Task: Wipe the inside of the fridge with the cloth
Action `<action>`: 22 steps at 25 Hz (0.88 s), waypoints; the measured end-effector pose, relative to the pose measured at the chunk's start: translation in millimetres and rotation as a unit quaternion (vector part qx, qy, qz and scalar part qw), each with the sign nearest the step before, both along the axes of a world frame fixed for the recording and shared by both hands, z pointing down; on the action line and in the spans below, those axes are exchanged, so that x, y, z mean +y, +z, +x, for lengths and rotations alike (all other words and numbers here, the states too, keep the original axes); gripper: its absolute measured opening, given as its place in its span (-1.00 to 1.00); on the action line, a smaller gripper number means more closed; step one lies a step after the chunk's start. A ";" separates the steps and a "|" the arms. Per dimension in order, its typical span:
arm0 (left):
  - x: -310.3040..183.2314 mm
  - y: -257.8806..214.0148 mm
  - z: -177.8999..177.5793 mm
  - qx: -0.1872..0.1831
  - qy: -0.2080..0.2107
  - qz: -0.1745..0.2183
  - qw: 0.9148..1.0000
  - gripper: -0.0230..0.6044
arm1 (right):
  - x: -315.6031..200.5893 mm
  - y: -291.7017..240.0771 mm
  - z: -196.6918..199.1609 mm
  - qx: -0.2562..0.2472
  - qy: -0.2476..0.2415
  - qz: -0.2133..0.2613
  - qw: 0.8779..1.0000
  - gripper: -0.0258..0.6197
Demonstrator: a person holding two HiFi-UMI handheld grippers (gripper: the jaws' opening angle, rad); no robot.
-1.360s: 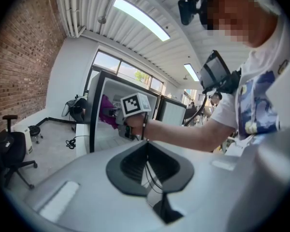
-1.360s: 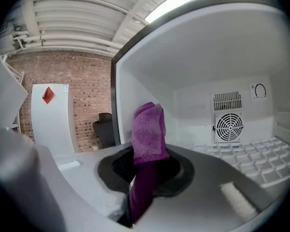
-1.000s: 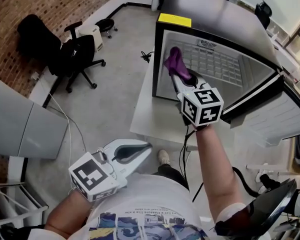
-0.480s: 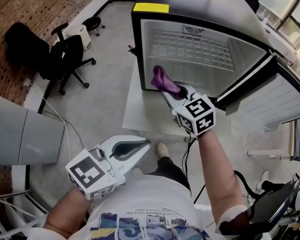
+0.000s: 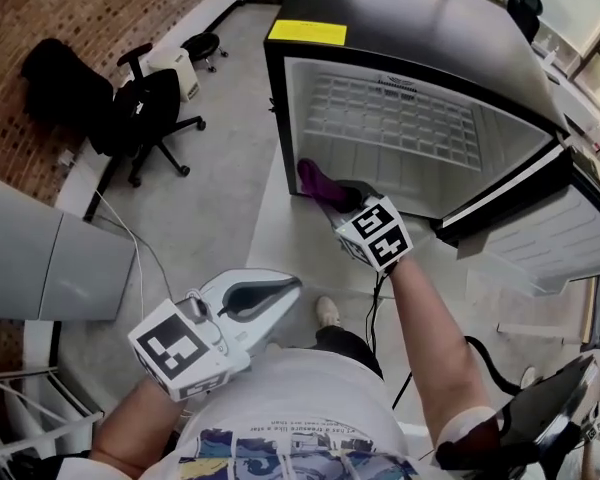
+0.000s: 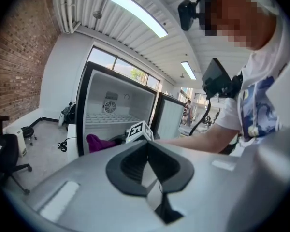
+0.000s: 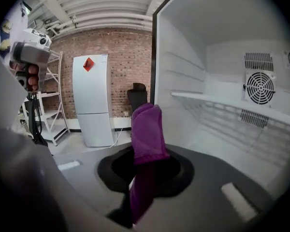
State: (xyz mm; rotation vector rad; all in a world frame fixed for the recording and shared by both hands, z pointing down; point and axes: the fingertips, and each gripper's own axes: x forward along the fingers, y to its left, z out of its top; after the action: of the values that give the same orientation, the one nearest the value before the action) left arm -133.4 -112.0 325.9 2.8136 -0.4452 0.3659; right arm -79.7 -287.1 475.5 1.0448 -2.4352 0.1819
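The right gripper (image 5: 338,196) has its jaws pinching the purple cloth (image 5: 315,181), and in the right gripper view the cloth (image 7: 147,134) stands up out of the clamp as a folded tuft. It sits at the front left corner of the open fridge (image 5: 298,118), at about 12 o'clock in the head view, close to the left wall. Whether it already presses on a surface I cannot tell. The left gripper (image 5: 285,296) hangs idle at 7 o'clock near the person's body, its jaws pressed together on nothing and well apart from the work. The step in hand looks like the start of a wiping stroke along the floor or left wall of the fridge. To do it well, the tuft, not the hard jaw tips, should meet the plastic, so the gripper wants tilting until the cloth lies flat. Pressure should be light and even, with overlapping strokes carried from the mouth toward the back wall, where the fan (image 7: 260,87) sits at 3 o'clock in the right gripper view. The wire shelf (image 5: 400,118) could snag the loose end, so passes should stay below it. The grip must stay firm, since drag could pull the cloth free.
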 end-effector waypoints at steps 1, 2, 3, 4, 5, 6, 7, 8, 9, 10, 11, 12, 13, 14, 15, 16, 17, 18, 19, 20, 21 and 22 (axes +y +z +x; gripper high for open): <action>-2.6 -1.4 1.9 0.001 -0.007 -0.003 1.000 -0.91 | -4.3 5.6 -1.1 0.003 -0.006 -0.003 1.000 -0.75; -5.2 -2.5 3.9 0.002 -0.013 -0.006 1.000 -0.91 | -8.8 10.9 -1.5 0.005 -0.012 -0.006 1.000 -0.75; -8.0 -1.9 4.5 0.001 -0.019 -0.005 1.000 -0.91 | -13.1 16.3 -1.5 0.008 -0.016 -0.009 1.000 -0.75; -10.9 0.5 3.7 -0.002 -0.024 0.000 1.000 -0.91 | -17.2 21.9 -1.4 0.011 -0.019 -0.012 1.000 -0.75; -13.5 3.1 2.9 -0.005 -0.029 0.004 1.000 -0.91 | -21.2 27.3 -1.2 0.013 -0.022 -0.015 1.000 -0.75; -15.5 5.0 2.8 -0.007 -0.033 0.006 0.999 -0.91 | -25.5 32.3 -0.5 0.015 -0.022 -0.018 0.999 -0.75; -17.1 6.5 3.3 -0.008 -0.038 0.007 0.999 -0.91 | -30.2 36.6 0.7 0.017 -0.021 -0.020 0.999 -0.75; -18.7 8.0 4.2 -0.009 -0.043 0.006 0.999 -0.91 | -35.4 40.2 2.4 0.019 -0.017 -0.021 0.999 -0.75; -20.2 9.5 5.4 -0.011 -0.047 0.006 0.999 -0.91 | -41.1 42.9 4.7 0.020 -0.013 -0.021 0.999 -0.75; -21.8 11.0 6.9 -0.014 -0.052 0.006 0.999 -0.91 | -47.0 44.9 7.2 0.022 -0.008 -0.019 1.000 -0.75; -23.3 12.2 8.5 -0.016 -0.055 0.006 0.998 -0.91 | -53.0 46.2 10.0 0.024 -0.003 -0.017 1.000 -0.75; -24.6 12.9 10.0 -0.017 -0.058 0.006 0.998 -0.90 | -59.1 46.8 12.7 0.025 0.001 -0.014 1.000 -0.75; -26.0 13.6 10.9 -0.018 -0.061 0.006 0.998 -0.91 | -65.2 47.0 15.2 0.027 0.006 -0.011 1.000 -0.75; -27.5 14.4 11.0 -0.020 -0.065 0.005 0.998 -0.90 | -71.2 47.4 17.5 0.029 0.010 -0.008 0.999 -0.75; -28.8 15.1 10.6 -0.023 -0.070 0.004 0.997 -0.91 | -76.9 48.3 19.6 0.032 0.015 -0.007 0.999 -0.75; -30.3 15.4 10.2 -0.024 -0.074 0.004 0.997 -0.91 | -82.6 49.9 21.8 0.034 0.020 -0.006 0.999 -0.75; -31.7 15.5 9.9 -0.024 -0.079 0.005 0.997 -0.91 | -88.2 51.8 24.3 0.037 0.026 -0.006 0.999 -0.75; -32.8 15.7 9.6 -0.021 -0.084 0.006 0.996 -0.91 | -93.9 53.8 26.9 0.038 0.034 -0.005 0.999 -0.75; -34.0 15.9 9.4 -0.019 -0.088 0.007 0.996 -0.91 | -99.7 55.5 29.6 0.039 0.042 -0.004 0.998 -0.75; -35.2 16.1 8.9 -0.019 -0.093 0.007 0.995 -0.91 | -105.7 56.6 32.4 0.039 0.051 -0.002 0.998 -0.75; -36.5 16.3 8.1 -0.019 -0.097 0.007 0.995 -0.91 | -111.6 57.3 35.1 0.040 0.060 0.000 0.997 -0.75; -37.8 16.3 7.2 -0.019 -0.101 0.006 0.995 -0.91 | -117.3 57.5 37.6 0.041 0.069 0.002 0.997 -0.75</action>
State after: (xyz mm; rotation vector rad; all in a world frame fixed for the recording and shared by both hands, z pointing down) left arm -126.2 -149.8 342.2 2.7443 -0.7351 0.3757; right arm -42.1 -404.4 532.9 1.2002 -2.2921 0.1752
